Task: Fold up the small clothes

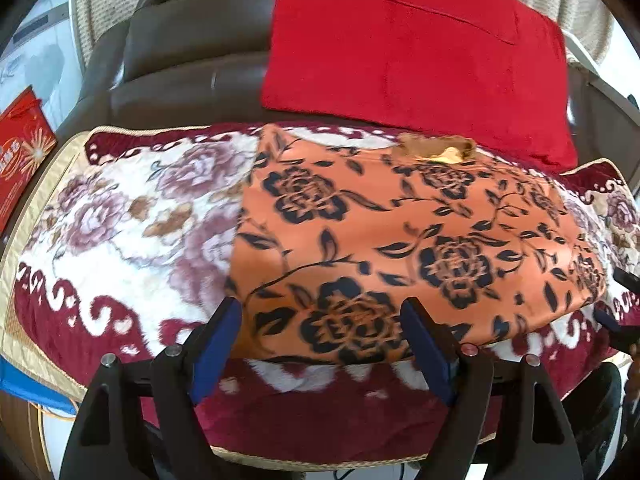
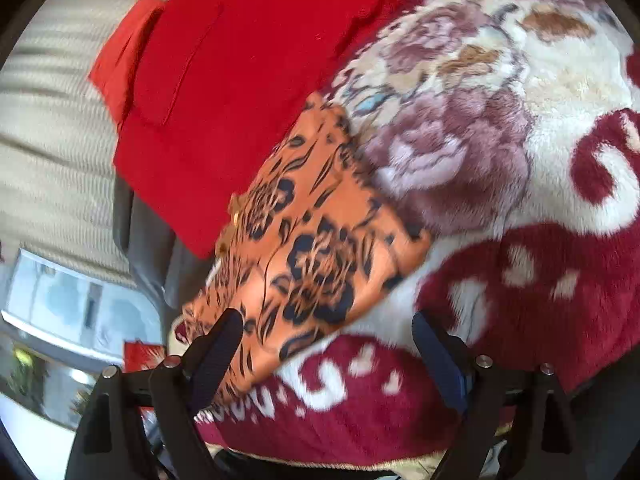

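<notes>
Lying flat on the plush flowered blanket (image 1: 120,216) is the orange garment (image 1: 400,248) with black roses, just in front of the red cushion (image 1: 408,48). Left gripper (image 1: 320,320) hangs over the garment's near edge, fingers spread, pinching nothing. Right gripper (image 2: 328,336) hovers at its edge, fingers likewise spread and empty.

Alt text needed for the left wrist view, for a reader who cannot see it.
An orange garment with a black rose print lies flat on a plush floral blanket, just beyond the open left hand-held gripper, which holds nothing. A red cushion leans on a dark sofa back behind it.
</notes>
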